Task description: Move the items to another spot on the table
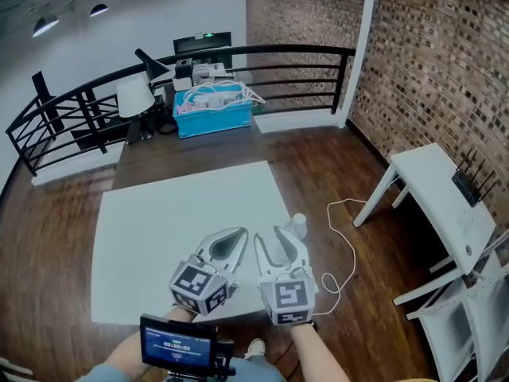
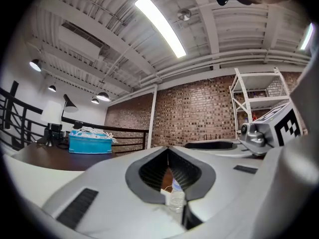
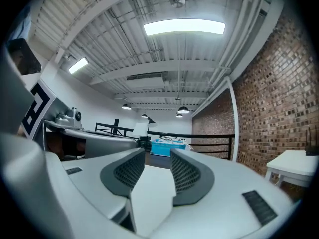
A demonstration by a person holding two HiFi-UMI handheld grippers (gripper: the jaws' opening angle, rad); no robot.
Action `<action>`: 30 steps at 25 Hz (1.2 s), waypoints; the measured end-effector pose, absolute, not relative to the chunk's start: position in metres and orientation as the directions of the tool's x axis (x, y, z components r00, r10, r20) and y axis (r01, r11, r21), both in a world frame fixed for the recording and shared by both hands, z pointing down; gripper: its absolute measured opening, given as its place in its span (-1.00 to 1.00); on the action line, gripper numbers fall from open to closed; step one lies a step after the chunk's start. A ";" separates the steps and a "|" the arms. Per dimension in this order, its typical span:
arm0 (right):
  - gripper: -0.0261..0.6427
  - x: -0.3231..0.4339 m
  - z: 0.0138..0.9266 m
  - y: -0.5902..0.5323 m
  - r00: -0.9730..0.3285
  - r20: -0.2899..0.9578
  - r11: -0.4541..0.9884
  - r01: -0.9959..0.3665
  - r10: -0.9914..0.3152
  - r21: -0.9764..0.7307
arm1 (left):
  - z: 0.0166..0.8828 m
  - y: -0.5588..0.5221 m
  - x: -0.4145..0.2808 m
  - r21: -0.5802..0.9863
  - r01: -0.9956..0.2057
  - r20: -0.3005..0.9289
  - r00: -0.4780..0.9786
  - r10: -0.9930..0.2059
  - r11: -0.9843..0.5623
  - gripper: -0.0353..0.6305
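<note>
A small clear bottle (image 1: pixel 298 224) with a pale cap stands upright near the right edge of the white tabletop (image 1: pixel 159 229). My right gripper (image 1: pixel 278 241) hovers over the near edge just short of the bottle. It is open, its jaws are apart, and only bare table shows between them in the right gripper view (image 3: pixel 157 156). My left gripper (image 1: pixel 241 234) sits beside it to the left, shut, with its tips touching and nothing held. In the left gripper view (image 2: pixel 168 151) the bottle (image 2: pixel 175 193) shows through the hollow behind the closed tips, some way off.
A blue bin (image 1: pixel 213 110) of white cables and a white lamp (image 1: pixel 135 95) stand on a dark table beyond the white one, backed by a black railing (image 1: pixel 262 54). A white side table (image 1: pixel 441 197) is at the right. A white cord (image 1: pixel 343 249) lies on the wooden floor.
</note>
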State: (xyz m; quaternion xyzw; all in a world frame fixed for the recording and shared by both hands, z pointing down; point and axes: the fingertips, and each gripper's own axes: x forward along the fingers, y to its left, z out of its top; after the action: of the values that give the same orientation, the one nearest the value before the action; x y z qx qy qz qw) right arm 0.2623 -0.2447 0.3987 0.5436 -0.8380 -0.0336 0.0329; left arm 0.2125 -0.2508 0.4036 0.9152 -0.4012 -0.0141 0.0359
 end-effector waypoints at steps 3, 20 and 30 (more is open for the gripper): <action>-0.33 0.291 0.401 -0.244 -0.358 0.022 0.358 -0.928 -0.933 0.100 | 0.408 -0.251 0.237 0.092 -0.716 0.014 0.696 -0.718 -0.692 -0.82; 0.16 0.348 0.497 -0.278 -0.305 0.166 0.315 -0.949 -0.938 0.036 | 0.459 -0.266 0.276 0.112 -0.734 0.092 0.679 -0.729 -0.670 -0.82; 0.16 0.349 0.524 -0.310 -0.310 0.146 0.312 -0.950 -0.939 -0.015 | 0.479 -0.282 0.272 0.123 -0.761 0.136 0.649 -0.749 -0.637 -0.82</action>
State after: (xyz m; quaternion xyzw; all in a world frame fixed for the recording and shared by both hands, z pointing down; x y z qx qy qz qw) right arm 0.3486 -0.3100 0.5242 0.5846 -0.8080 0.0487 0.0548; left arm 0.2719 -0.2824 0.4795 0.9040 -0.4174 0.0361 0.0849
